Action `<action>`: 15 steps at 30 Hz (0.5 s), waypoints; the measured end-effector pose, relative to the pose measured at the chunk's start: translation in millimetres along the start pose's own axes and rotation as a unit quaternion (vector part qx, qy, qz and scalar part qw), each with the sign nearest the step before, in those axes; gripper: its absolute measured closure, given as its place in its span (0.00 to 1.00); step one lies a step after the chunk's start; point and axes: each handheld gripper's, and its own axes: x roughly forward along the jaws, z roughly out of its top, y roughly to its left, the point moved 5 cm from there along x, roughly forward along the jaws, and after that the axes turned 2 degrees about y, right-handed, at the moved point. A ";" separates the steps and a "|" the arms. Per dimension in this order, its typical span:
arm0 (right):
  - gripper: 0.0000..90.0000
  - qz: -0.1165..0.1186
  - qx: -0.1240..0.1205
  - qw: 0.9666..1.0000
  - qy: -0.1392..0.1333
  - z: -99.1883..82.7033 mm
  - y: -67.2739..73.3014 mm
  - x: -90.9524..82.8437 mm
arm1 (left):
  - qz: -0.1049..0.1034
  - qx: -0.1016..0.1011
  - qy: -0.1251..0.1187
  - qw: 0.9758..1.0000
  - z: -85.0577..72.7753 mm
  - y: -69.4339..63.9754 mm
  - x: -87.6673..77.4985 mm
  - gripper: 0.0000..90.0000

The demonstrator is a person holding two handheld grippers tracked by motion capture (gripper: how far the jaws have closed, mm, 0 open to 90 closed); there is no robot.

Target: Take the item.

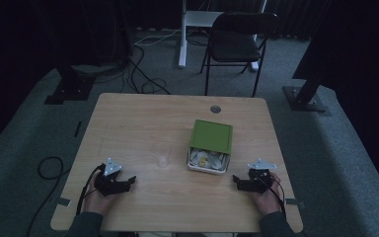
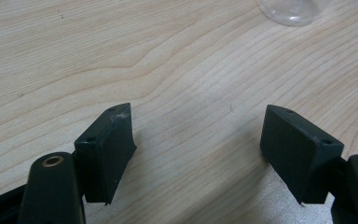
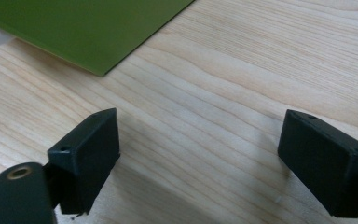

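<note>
Both tongs, the left tongs point(image 1: 128, 180) and right tongs point(image 1: 236, 179), rest spread and empty on the bench point(image 1: 143, 123) at either near corner, seemingly parked ready, flanking a white box point(image 1: 208, 163) whose green lid point(image 1: 211, 136) sits slid back, contents exposed.

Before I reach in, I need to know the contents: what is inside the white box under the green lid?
The green square lid covers most of the white box; small pale and yellowish items show at its open end, too dim to identify.
</note>
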 end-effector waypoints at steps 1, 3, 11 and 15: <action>0.14 0.002 -0.001 1.000 0.000 0.1 0.6 0.1 | 0.000 0.000 0.000 1.000 0.0 0.0 0.0 0.30; 0.14 0.004 -0.002 1.000 0.000 0.0 1.0 -0.1 | 0.001 -0.002 -0.001 1.000 0.0 -0.2 0.0 0.30; 0.18 0.010 -0.008 1.000 0.005 -0.5 3.2 -2.5 | 0.001 -0.001 0.000 1.000 -0.1 -0.2 -0.1 0.30; 0.20 0.012 -0.009 1.000 0.004 -0.5 3.4 -2.8 | 0.001 -0.001 0.000 1.000 -0.1 -0.2 -0.1 0.30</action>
